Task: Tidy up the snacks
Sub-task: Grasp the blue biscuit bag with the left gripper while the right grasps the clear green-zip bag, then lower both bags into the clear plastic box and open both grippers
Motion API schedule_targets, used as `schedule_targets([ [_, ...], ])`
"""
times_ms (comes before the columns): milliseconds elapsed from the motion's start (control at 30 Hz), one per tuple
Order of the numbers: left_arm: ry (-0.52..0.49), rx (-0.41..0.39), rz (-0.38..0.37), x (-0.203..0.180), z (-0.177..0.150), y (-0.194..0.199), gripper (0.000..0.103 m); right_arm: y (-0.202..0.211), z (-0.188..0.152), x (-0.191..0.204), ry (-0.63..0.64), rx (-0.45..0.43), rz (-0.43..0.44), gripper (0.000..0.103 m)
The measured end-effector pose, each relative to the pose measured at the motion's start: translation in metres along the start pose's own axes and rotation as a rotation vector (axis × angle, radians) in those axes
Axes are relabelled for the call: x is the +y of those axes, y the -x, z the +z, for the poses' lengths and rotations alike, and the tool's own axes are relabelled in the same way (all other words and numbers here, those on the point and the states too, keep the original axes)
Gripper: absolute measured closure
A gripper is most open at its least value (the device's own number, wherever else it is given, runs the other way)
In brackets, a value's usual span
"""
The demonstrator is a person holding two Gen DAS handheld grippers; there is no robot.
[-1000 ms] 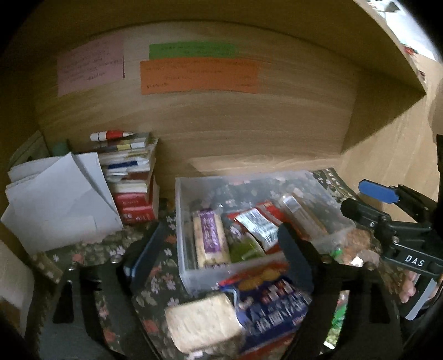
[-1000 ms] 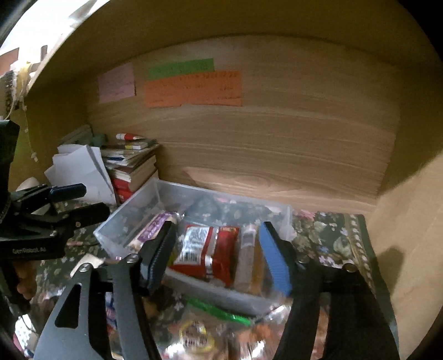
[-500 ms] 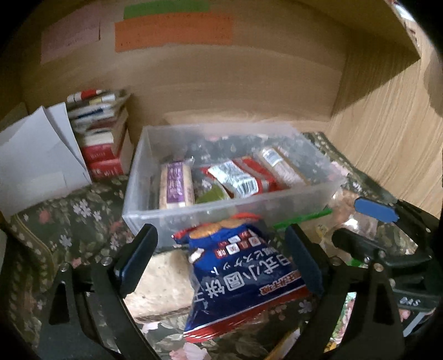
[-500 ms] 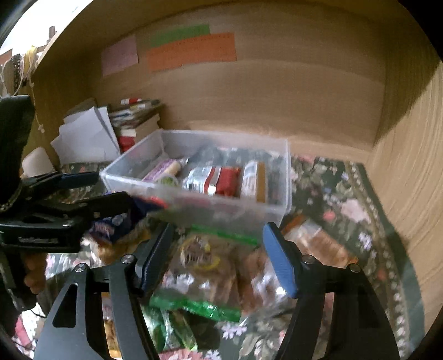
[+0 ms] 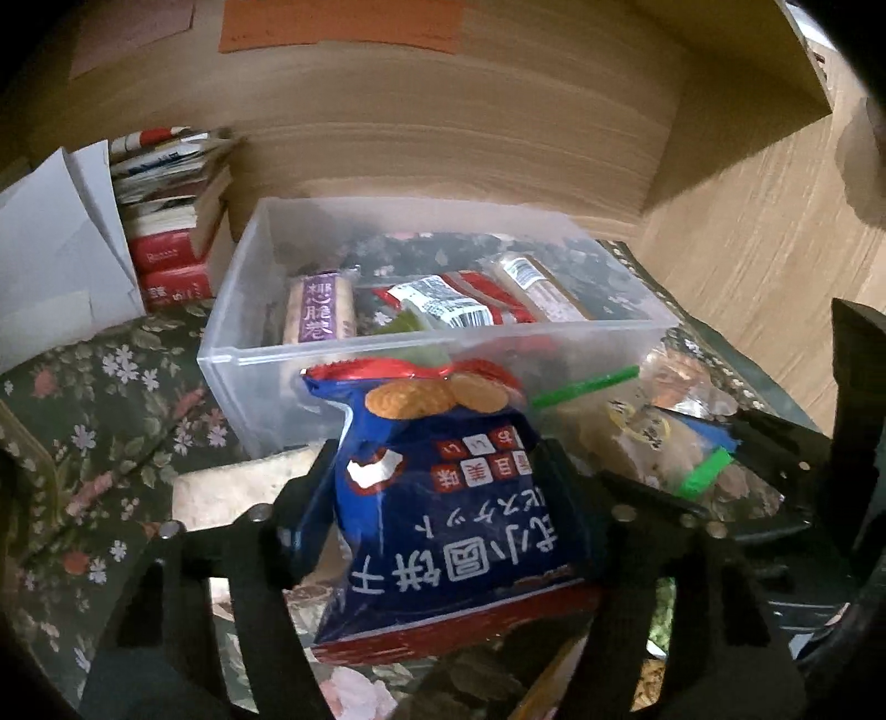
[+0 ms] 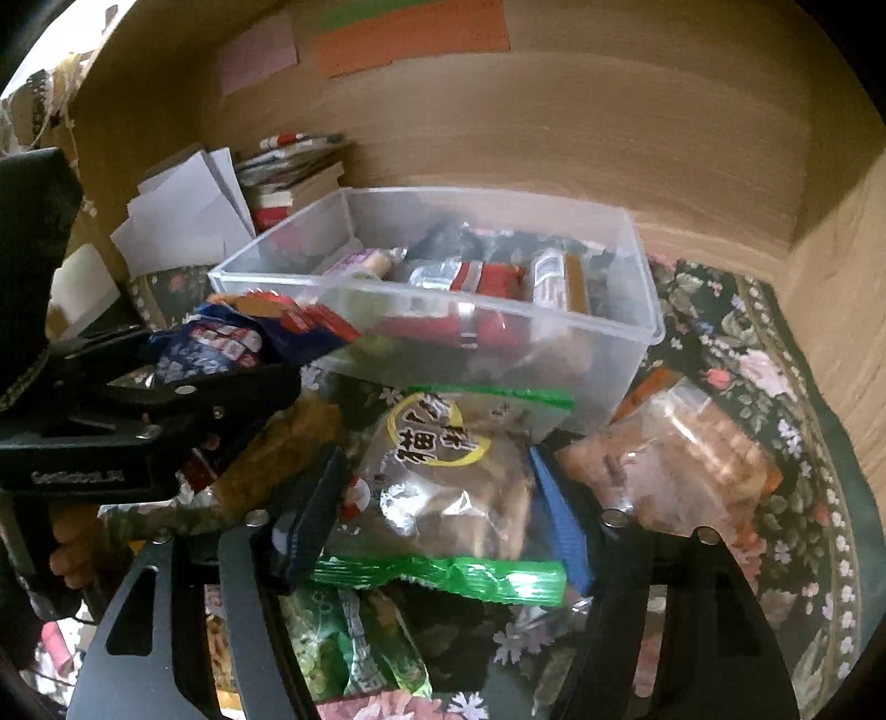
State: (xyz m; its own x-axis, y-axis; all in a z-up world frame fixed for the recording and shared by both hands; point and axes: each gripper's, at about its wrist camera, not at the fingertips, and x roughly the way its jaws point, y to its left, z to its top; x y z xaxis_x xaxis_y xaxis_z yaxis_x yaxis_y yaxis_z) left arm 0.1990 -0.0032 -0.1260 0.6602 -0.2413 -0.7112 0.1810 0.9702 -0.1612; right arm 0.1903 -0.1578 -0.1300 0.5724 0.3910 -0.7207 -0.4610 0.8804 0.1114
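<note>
Closing in: the blue bag [image 5: 443,520] is pinched by the left gripper [image 5: 437,487], the green-sealed bag [image 6: 443,471] by the right gripper [image 6: 437,498]. Just ahead, the bin [image 5: 277,354] is partly filled; several packets are left outside.

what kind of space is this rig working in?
Likely a home desk nook or wooden cubby. Wood-grain back wall with paper notes stuck on it, a floral cloth as the surface, stacked books and loose papers at the left, and a clear snack bin in the middle.
</note>
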Motion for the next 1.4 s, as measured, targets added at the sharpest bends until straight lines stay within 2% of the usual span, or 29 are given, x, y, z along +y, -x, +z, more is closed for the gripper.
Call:
schedule_targets([
  [200,0.000,-0.022,-0.011,0.000,-0.005,0.008,0.045,0.005,-0.002,-0.002,-0.017,-0.020,-0.009,0.051],
  [367,0.013,-0.037,-0.015,0.004,-0.002,0.018,0.047,0.015,-0.003,0.000,-0.018,-0.051,-0.012,0.053],
  [833,0.018,-0.162,0.012,0.013,0.022,0.064,0.048,0.045,0.011,0.007,0.023,-0.146,-0.024,0.053],
  [1133,0.037,-0.208,0.042,0.025,0.052,0.067,0.048,0.058,0.039,0.004,0.032,-0.231,-0.052,0.053],
  [1400,0.045,-0.218,0.071,0.033,0.077,0.058,0.048,0.057,0.071,0.004,0.046,-0.290,-0.066,0.053],
])
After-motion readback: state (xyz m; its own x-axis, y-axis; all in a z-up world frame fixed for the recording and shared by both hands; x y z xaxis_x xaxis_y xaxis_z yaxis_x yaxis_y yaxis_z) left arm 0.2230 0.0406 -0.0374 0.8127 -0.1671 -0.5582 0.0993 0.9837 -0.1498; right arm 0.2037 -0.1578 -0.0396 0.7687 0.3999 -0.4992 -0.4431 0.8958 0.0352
